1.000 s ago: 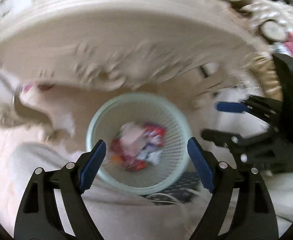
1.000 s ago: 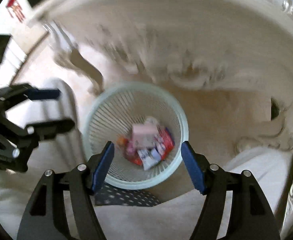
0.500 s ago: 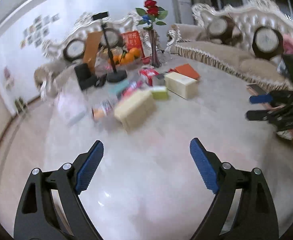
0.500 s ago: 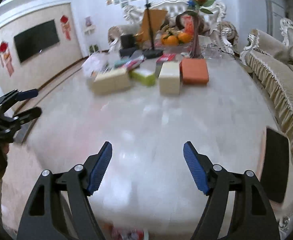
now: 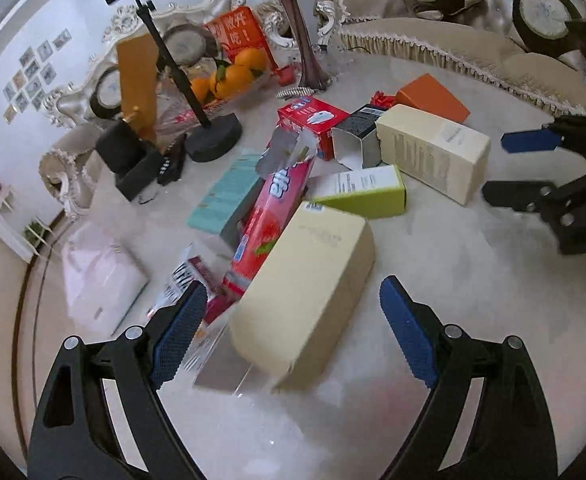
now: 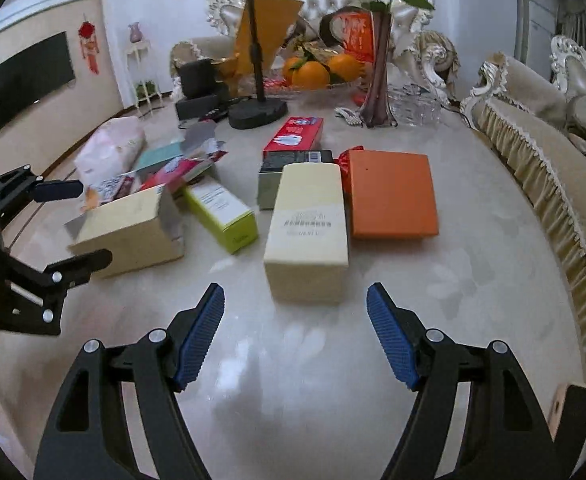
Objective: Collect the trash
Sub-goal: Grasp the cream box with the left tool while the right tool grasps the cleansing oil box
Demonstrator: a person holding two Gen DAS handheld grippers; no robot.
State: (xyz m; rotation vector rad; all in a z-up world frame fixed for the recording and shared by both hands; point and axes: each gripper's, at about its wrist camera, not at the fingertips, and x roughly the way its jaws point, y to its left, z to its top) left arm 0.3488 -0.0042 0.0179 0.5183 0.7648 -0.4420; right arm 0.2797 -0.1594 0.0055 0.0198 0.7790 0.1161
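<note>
Where left tongs [image 5: 293, 322] gape, cream box [image 5: 305, 288] between, untouched

A large cream cardboard box [image 5: 305, 292] lies on its side nearest the left wrist camera, its long axis angled, with a long red snack carton printed with a strawberry [image 5: 271, 216] leaning against its left flank and a lime-green and white box [image 5: 363, 190] just behind it. A second cream box [image 6: 309, 224] lies flat, touching a flat orange box [image 6: 391, 194] on its right. Behind these lie a red carton [image 6: 295, 136] and a dark open-ended carton [image 5: 355, 136].
</note>
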